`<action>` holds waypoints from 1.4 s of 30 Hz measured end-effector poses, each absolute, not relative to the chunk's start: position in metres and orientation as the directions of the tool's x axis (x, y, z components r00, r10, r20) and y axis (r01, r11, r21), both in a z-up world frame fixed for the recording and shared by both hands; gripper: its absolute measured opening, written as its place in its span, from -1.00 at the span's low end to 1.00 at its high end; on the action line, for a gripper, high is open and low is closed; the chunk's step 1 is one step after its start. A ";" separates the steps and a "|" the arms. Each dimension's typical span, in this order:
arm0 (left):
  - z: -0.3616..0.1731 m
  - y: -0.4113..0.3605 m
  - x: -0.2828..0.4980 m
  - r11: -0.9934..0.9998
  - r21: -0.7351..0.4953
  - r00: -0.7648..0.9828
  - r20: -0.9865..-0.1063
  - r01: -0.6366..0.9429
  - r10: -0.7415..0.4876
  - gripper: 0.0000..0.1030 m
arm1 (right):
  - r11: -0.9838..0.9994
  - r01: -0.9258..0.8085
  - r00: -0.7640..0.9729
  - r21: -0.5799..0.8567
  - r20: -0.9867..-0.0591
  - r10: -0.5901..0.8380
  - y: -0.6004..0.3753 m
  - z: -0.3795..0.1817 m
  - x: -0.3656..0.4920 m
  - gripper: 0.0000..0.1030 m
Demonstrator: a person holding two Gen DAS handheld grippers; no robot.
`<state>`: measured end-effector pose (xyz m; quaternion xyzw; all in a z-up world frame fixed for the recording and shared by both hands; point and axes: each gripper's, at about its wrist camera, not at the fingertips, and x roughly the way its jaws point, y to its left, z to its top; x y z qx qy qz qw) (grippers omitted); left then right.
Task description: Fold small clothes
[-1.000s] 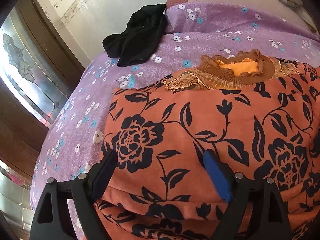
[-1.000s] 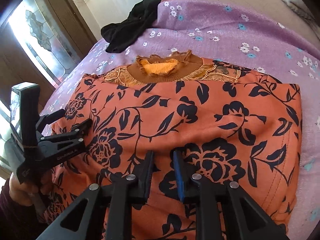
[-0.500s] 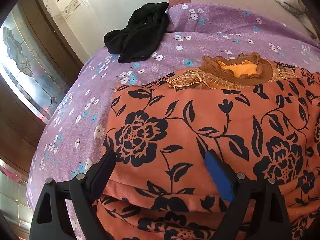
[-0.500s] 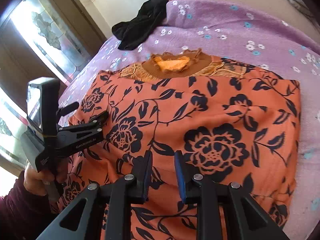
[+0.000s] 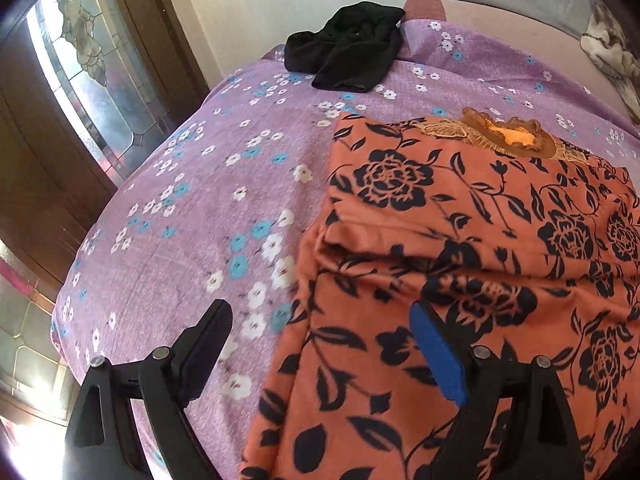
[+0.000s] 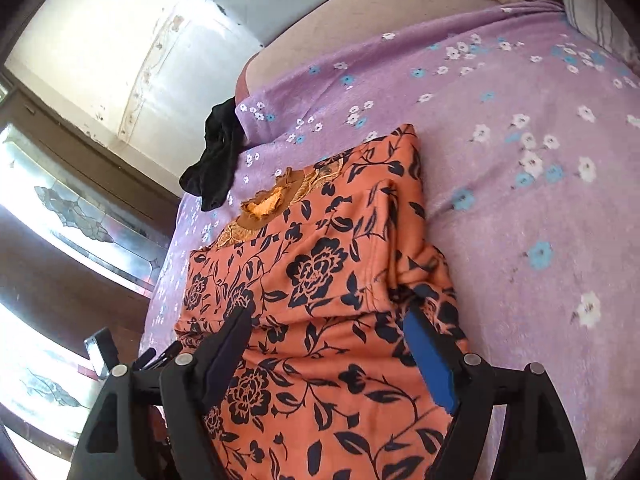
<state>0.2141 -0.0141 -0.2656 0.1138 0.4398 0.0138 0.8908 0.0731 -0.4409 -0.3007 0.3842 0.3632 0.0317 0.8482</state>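
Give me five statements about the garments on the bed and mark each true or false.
1. The orange floral garment lies on a purple flowered bedspread. True.
2. The black garment lies on top of the orange one. False: it lies apart, near the bed's far edge.
3. The left hand-held gripper is clamped on cloth. False: its jaws stand wide.
4. The orange garment's ruffled collar is visible. True.
5. The bedspread is plain white. False: purple with white and blue flowers.
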 end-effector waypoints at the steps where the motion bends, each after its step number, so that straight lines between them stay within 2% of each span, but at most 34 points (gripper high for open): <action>1: -0.265 -0.007 0.209 0.973 0.222 0.615 -0.776 0.065 0.136 0.75 | 0.685 0.236 0.739 0.689 -0.585 0.335 -0.446 -0.302 0.066 0.58; 5: -0.265 0.022 0.192 0.978 0.205 0.593 -0.793 0.049 0.137 0.75 | 0.627 0.273 0.740 0.730 -0.576 0.348 -0.461 -0.311 0.039 0.58; 10: -0.274 0.059 0.175 0.992 0.126 0.519 -0.849 0.011 0.102 0.75 | 0.580 0.330 0.687 0.745 -0.611 0.394 -0.473 -0.338 0.018 0.58; 15: -0.284 0.095 0.165 0.998 -0.030 0.440 -0.898 -0.057 -0.001 0.75 | 0.533 0.363 0.647 0.764 -0.619 0.446 -0.482 -0.369 0.005 0.53; 17: -0.288 0.104 0.163 0.992 -0.102 0.415 -0.908 -0.074 -0.062 0.60 | 0.528 0.341 0.654 0.778 -0.600 0.462 -0.483 -0.370 0.001 0.49; 18: -0.291 0.105 0.163 0.989 -0.127 0.401 -0.912 -0.074 -0.087 0.29 | 0.525 0.331 0.650 0.784 -0.593 0.475 -0.483 -0.372 -0.001 0.47; 19: -0.293 0.104 0.162 0.988 -0.141 0.389 -0.915 -0.069 -0.104 0.09 | 0.520 0.322 0.643 0.791 -0.586 0.493 -0.481 -0.373 -0.001 0.43; 20: -0.292 0.102 0.161 0.990 -0.131 0.398 -0.912 -0.061 -0.096 0.07 | 0.522 0.313 0.631 0.793 -0.585 0.510 -0.478 -0.375 -0.001 0.40; 22: -0.291 0.096 0.160 0.991 -0.134 0.403 -0.908 -0.022 -0.114 -0.30 | 0.542 0.288 0.606 0.789 -0.589 0.534 -0.467 -0.374 0.000 0.28; 25: -0.290 0.088 0.159 0.983 -0.177 0.382 -0.906 0.042 -0.180 -0.61 | 0.552 0.221 0.544 0.804 -0.572 0.614 -0.438 -0.374 0.003 0.11; 27: -0.290 0.089 0.157 0.978 -0.201 0.366 -0.907 0.057 -0.208 -0.61 | 0.606 0.179 0.504 0.775 -0.602 0.620 -0.414 -0.371 0.002 0.10; 29: -0.292 0.094 0.157 0.973 -0.228 0.346 -0.910 0.038 -0.227 -0.48 | 0.645 0.146 0.491 0.750 -0.621 0.611 -0.401 -0.366 -0.003 0.10; 30: -0.292 0.097 0.157 0.969 -0.244 0.331 -0.913 0.029 -0.239 -0.30 | 0.625 0.145 0.482 0.767 -0.607 0.633 -0.399 -0.367 -0.006 0.10; 31: -0.293 0.100 0.155 0.965 -0.261 0.312 -0.915 0.028 -0.256 0.02 | 0.603 0.152 0.470 0.783 -0.594 0.653 -0.399 -0.370 -0.009 0.10; 32: -0.294 0.099 0.153 0.961 -0.274 0.286 -0.919 0.035 -0.272 0.20 | 0.600 0.158 0.456 0.784 -0.597 0.660 -0.397 -0.372 -0.011 0.10; 33: -0.297 0.097 0.150 0.962 -0.271 0.252 -0.928 0.045 -0.274 0.46 | 0.608 0.162 0.444 0.777 -0.607 0.659 -0.395 -0.374 -0.014 0.10; 34: -0.301 0.096 0.145 0.966 -0.254 0.225 -0.939 0.049 -0.259 0.51 | 0.612 0.163 0.436 0.774 -0.613 0.659 -0.393 -0.375 -0.016 0.10; 38: -0.308 0.089 0.134 0.975 -0.212 0.207 -0.953 0.060 -0.220 0.49 | 0.619 0.154 0.390 0.770 -0.623 0.678 -0.378 -0.379 -0.026 0.07; 39: -0.306 0.084 0.132 0.977 -0.199 0.211 -0.955 0.076 -0.210 0.29 | 0.637 0.148 0.374 0.756 -0.640 0.672 -0.372 -0.381 -0.028 -0.11; 40: -0.305 0.078 0.133 0.980 -0.176 0.214 -0.957 0.097 -0.193 0.11 | 0.663 0.140 0.357 0.735 -0.662 0.659 -0.367 -0.382 -0.029 -0.38; 41: -0.304 0.071 0.133 0.980 -0.162 0.220 -0.958 0.115 -0.184 0.02 | 0.688 0.131 0.347 0.714 -0.683 0.642 -0.361 -0.382 -0.030 -0.46; 42: -0.301 0.067 0.132 0.979 -0.156 0.225 -0.957 0.134 -0.183 -0.28 | 0.711 0.121 0.351 0.693 -0.700 0.622 -0.357 -0.380 -0.032 -0.57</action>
